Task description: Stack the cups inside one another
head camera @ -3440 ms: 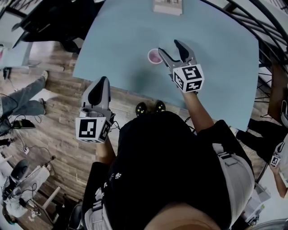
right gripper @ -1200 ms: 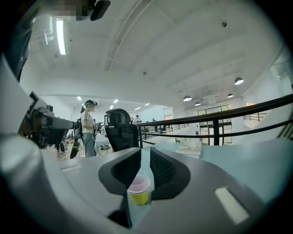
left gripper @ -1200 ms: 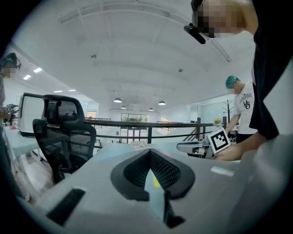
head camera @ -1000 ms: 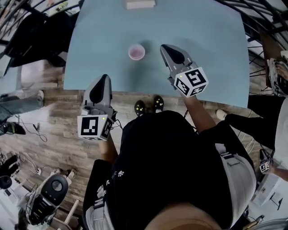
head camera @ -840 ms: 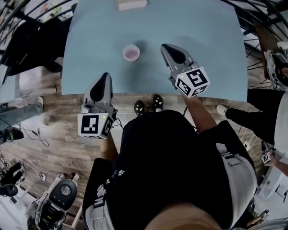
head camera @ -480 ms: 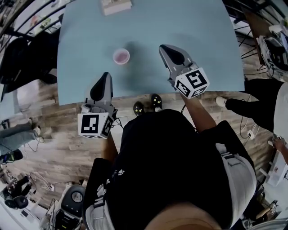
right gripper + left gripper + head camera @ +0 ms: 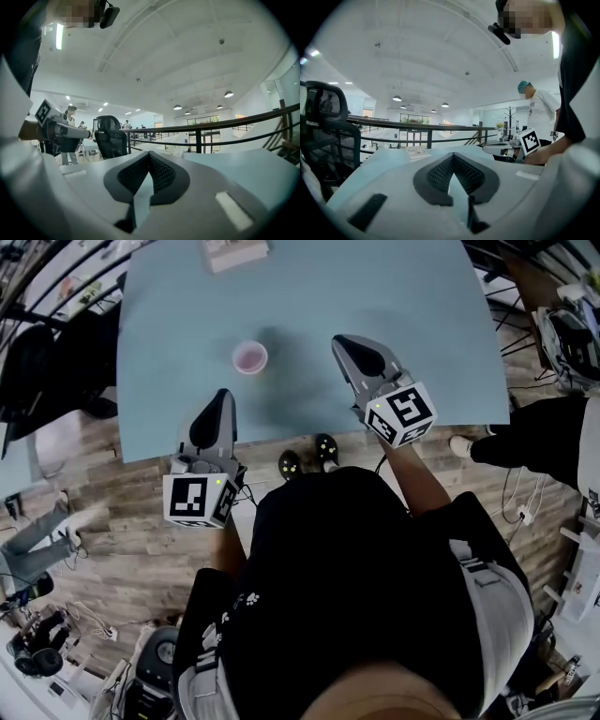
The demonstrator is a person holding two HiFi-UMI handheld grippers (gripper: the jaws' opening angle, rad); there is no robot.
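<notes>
Drawing away from the lone pink cup [image 7: 249,357], the right gripper [image 7: 340,339] and left gripper [image 7: 222,395] are both hanging pressed together and empty, so stacking is looking finished.

The cup [image 7: 249,358] stands on the bench [image 7: 403,287], just ahead of the left gripper [image 7: 219,396] at the near edge and left of the right gripper [image 7: 343,339]. A box [image 7: 234,253] lies behind the cup, at the far edge.

Pink cup [image 7: 249,358] — upright, alone on the blue table [image 7: 422,296].
</notes>
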